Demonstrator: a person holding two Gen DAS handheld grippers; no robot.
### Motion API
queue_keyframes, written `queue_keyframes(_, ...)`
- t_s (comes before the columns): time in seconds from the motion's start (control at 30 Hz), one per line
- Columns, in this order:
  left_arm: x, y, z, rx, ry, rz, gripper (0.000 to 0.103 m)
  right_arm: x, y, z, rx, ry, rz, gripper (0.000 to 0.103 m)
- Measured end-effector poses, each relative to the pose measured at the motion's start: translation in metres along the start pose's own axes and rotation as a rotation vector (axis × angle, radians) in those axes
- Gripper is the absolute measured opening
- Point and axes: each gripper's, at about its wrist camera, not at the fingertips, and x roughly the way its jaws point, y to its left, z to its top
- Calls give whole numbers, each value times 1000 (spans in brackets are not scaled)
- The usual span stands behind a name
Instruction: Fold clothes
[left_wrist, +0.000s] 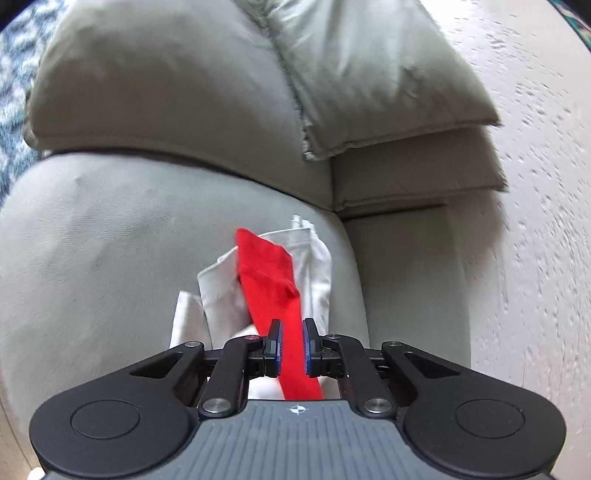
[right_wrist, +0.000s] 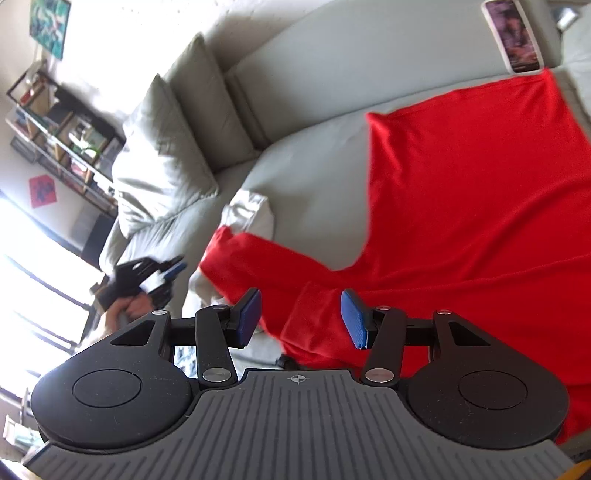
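A red long-sleeved garment (right_wrist: 461, 206) lies spread on the grey sofa seat (right_wrist: 306, 177). Its sleeve (right_wrist: 258, 266) reaches left over a crumpled white garment (right_wrist: 251, 214). My right gripper (right_wrist: 301, 317) is open, its blue pads on either side of the sleeve near the shoulder. In the left wrist view the red sleeve (left_wrist: 273, 284) runs between the pads of my left gripper (left_wrist: 291, 345), which stand a narrow gap apart with no clear pinch; the white garment (left_wrist: 229, 291) lies beneath. The left gripper also shows in the right wrist view (right_wrist: 147, 277), blurred, to the left of the sleeve end.
Grey back cushions (left_wrist: 184, 92) stand behind the seat, with a white textured wall (left_wrist: 535, 184) to the right. A phone (right_wrist: 513, 37) lies on the sofa top edge. A shelf unit (right_wrist: 62, 136) and a bright window (right_wrist: 29, 258) are at the left.
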Motion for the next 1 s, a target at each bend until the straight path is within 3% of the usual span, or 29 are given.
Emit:
queue_keyframes(0.13, 20, 7, 7, -38, 10, 76, 10, 13, 7, 0, -9, 7, -20, 54)
queue_keyframes(0.23, 21, 15, 7, -78, 5, 78, 35, 16, 10, 3, -24, 4, -41, 54)
queue_keyframes(0.4, 35, 21, 8, -105, 9, 35, 33, 24, 9, 4, -29, 8, -50, 54)
queue_keyframes(0.5, 48, 18, 10, -123, 27, 8, 14, 24, 8, 2, -39, 30, -56, 55)
queue_keyframes(0.57, 53, 12, 9, -84, 26, 48, 0, 20, 7, 1, -46, 32, -55, 55)
queue_keyframes(0.67, 44, -3, 5, 13, -11, 64, 0, 11, 3, 0, -38, 20, -54, 55)
queue_keyframes(0.87, -14, -51, -16, 265, -100, -47, 0, -12, -15, -2, 29, -10, -24, 55)
queue_keyframes(1.0, -64, -95, -58, 453, -117, -146, 0, -39, -28, -6, 50, -57, -14, 55)
